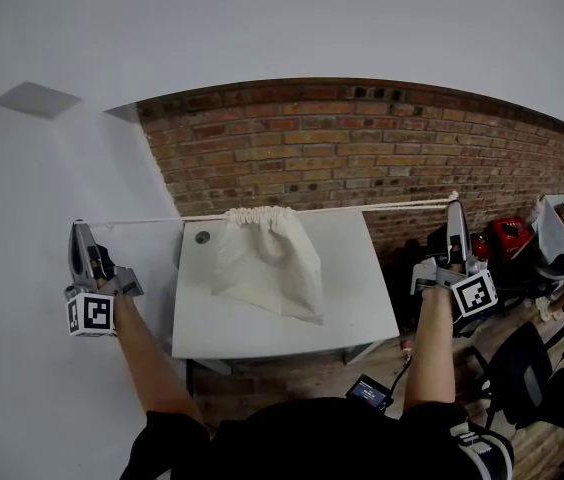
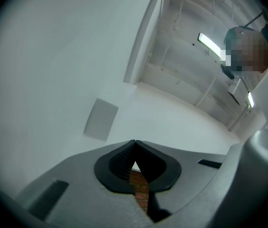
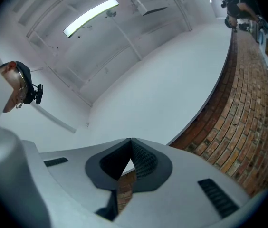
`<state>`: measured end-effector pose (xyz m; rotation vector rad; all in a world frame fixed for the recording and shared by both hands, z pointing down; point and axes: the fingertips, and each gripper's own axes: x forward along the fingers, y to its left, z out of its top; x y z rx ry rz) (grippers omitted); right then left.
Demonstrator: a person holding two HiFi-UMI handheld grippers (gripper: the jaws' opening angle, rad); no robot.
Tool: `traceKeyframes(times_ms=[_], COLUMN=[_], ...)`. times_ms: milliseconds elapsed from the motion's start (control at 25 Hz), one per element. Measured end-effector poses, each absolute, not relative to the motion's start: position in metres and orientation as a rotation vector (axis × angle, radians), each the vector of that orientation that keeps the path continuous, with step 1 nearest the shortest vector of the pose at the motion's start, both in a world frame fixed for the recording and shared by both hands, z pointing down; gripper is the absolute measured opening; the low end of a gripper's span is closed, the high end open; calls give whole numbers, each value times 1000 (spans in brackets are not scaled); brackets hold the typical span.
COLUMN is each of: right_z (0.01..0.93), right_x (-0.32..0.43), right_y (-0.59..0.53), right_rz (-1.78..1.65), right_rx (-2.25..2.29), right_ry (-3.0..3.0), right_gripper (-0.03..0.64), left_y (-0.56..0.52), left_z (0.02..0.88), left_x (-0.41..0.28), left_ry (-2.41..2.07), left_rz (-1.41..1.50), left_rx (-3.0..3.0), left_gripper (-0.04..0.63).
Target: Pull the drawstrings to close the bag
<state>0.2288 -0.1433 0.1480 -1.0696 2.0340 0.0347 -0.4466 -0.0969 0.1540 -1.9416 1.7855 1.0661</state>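
Drawstring bag (image 1: 267,263), white cloth, slung mid-frame over a table and strung between two hand-held grippers.

Brick wall (image 1: 362,148) across the back, upper part painted white. Plain white wall (image 1: 42,168) filling the left side, grey panel (image 1: 36,99) set into it.

White table (image 1: 262,333) pushed up against the brick, round cable hole (image 1: 202,236) near its far left corner. Black office chair (image 1: 532,358) off to the right, cluttered floor behind it.

Bag hanging above the tabletop, mouth gathered into tight pleats at the top, body sagging down and to the right. Cannot tell whether the lower corner touches the table.

Left gripper (image 1: 80,228) held out level with the table's left edge, angled upward. Jaws closed tip to tip in the left gripper view, pinching the left end of the drawstring (image 1: 362,208).

Right gripper (image 1: 453,206) out past the table's right edge, also angled upward. Jaws likewise together in the right gripper view, clamped on the cord's right end.

Drawstring taut, nearly straight from one gripper tip to the other, passing through the bunched mouth.
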Motion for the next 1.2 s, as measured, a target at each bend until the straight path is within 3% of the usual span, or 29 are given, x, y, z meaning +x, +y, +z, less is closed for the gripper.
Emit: traceKeyframes(times_ms=[1200], right_z=[154], right_x=[248], right_y=[-136], right_rz=[43], right_rx=[-1136], right_ry=[2138], right_gripper=[9], left_y=[-109], left_z=[156], left_x=[-415], left_ry=[1775], left_rz=[1016], left_rx=[-2066], left_gripper=[17])
